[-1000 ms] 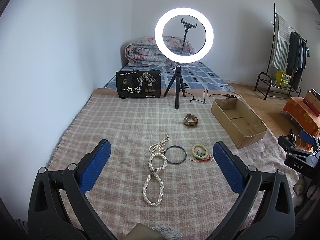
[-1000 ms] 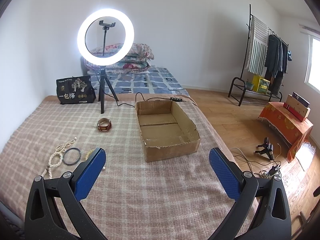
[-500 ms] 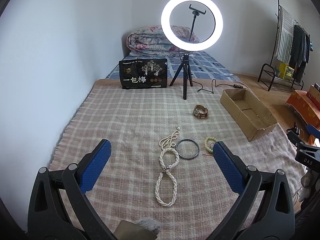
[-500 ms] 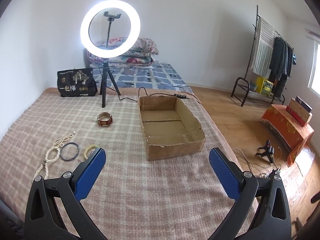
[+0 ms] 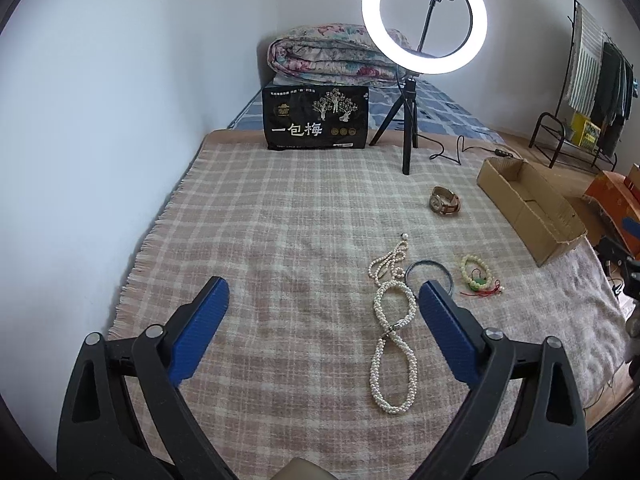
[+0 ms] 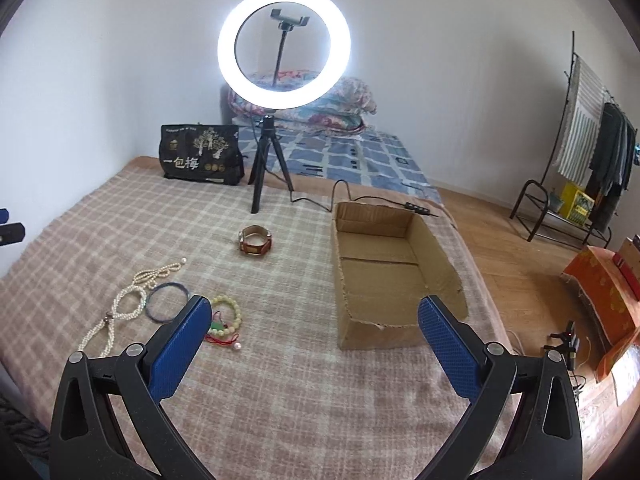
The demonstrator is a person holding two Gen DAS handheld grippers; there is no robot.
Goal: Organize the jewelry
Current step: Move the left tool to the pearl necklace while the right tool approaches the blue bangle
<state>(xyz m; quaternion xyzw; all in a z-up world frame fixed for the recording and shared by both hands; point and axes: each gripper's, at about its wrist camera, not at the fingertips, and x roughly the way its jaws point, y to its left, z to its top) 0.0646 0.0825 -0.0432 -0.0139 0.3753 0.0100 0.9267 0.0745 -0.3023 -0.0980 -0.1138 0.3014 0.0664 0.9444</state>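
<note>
Since the cardboard box has nothing in it, the job looks like it has not really started. I think every piece has yet to go in the box, though I am only guessing that the box is where they belong.

All the jewelry lies on the checked blanket on the bed. A long pearl necklace is twisted into loops on the near side. Just beside its far end is a dark bangle, and a little to the right of that is a pale bead bracelet with a red string. A brown watch sits farther away, near the foot of the ring light. The box is on the right side of the blanket, well apart from the necklace. A black bag with white letters stands at the far end.

The left hand-held gripper is above the near part of the blanket, pointing forward and a little down. Its blue fingers are spread wide and hold nothing. The pearl necklace is close to its right finger.

The right hand-held gripper is spread wide too, and it holds nothing. It points at the blanket between the bead bracelet and the box. The bracelet is just beside its left finger.
</note>
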